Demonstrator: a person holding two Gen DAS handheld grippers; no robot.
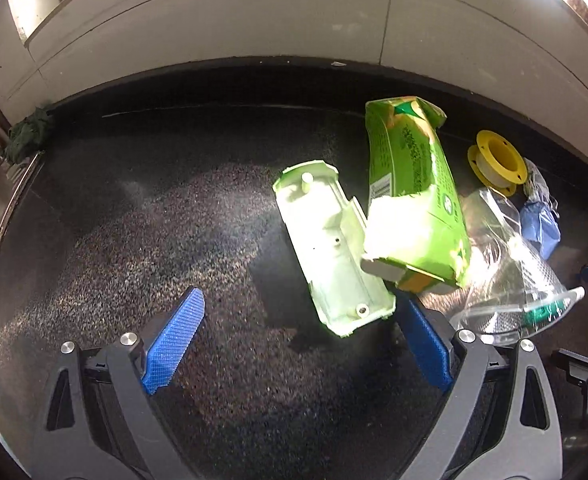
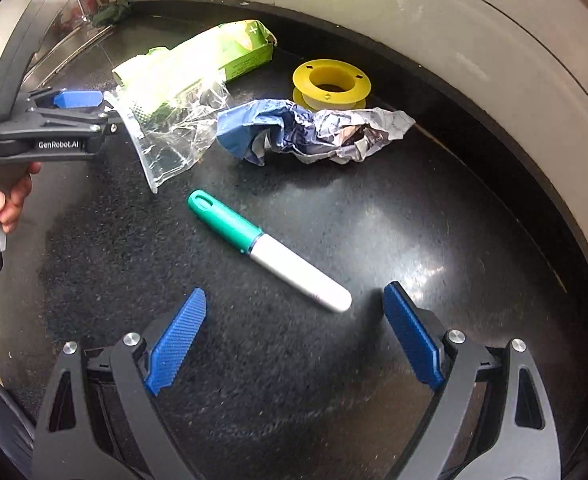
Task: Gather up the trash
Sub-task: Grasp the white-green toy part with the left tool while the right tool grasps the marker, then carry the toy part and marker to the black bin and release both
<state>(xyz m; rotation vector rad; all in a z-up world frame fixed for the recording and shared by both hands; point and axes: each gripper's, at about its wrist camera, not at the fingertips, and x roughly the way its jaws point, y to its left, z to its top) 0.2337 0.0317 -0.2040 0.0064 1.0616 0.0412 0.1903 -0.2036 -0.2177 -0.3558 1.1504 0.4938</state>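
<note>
Ahead, bare countertop point(image 2: 434, 216) lies right of the marker point(image 2: 270, 252).

Counter point(image 2: 374, 208): dark speckled stone, glossy. Marker point(image 2: 270, 254): smooth plastic, green cap, white barrel. Spool point(image 2: 331, 84): glossy yellow plastic. Bag point(image 2: 166, 120): clear crinkled film, shiny. Wrapper point(image 2: 314, 132): crumpled blue-white foil or paper, can't tell which. Carton point(image 1: 410, 184): green printed card, torn. Shell point(image 1: 334, 248): pale moulded plastic, matt. Pads point(image 2: 178, 348): blue, ribbed texture.

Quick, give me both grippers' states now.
Left gripper: open, holding nothing; pale green tray just ahead.
Right gripper: open, holding nothing; marker just ahead.
</note>
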